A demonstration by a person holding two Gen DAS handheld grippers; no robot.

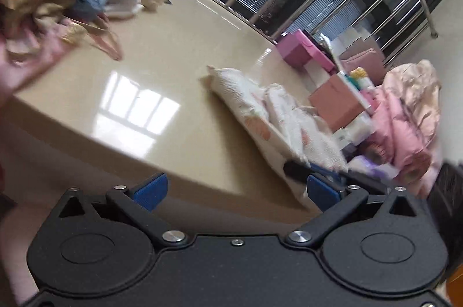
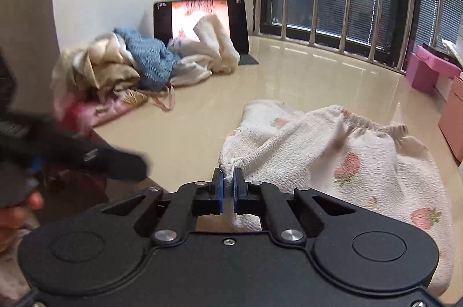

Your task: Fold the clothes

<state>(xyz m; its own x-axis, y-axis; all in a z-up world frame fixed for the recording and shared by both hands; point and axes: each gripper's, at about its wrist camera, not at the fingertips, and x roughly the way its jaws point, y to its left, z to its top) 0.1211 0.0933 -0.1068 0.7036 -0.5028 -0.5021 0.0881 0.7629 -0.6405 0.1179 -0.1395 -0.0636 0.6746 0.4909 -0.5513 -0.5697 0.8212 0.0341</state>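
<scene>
The right claw (image 2: pixel 228 180) is pinched tight on a bunched corner of the strawberry-print garment (image 2: pixel 341 162), which lies rumpled on the near right of the glossy worktop (image 2: pixel 202 115), its elastic waistband toward the far side. The left claw (image 1: pixel 234 188) stands wide with nothing between its jaws, hovering at the worktop's near edge. Folding of this piece looks barely begun. At the far left a heap of clothes (image 2: pixel 133 66) waits untouched beside a lit tablet (image 2: pixel 199 20), so most of the job remains
</scene>
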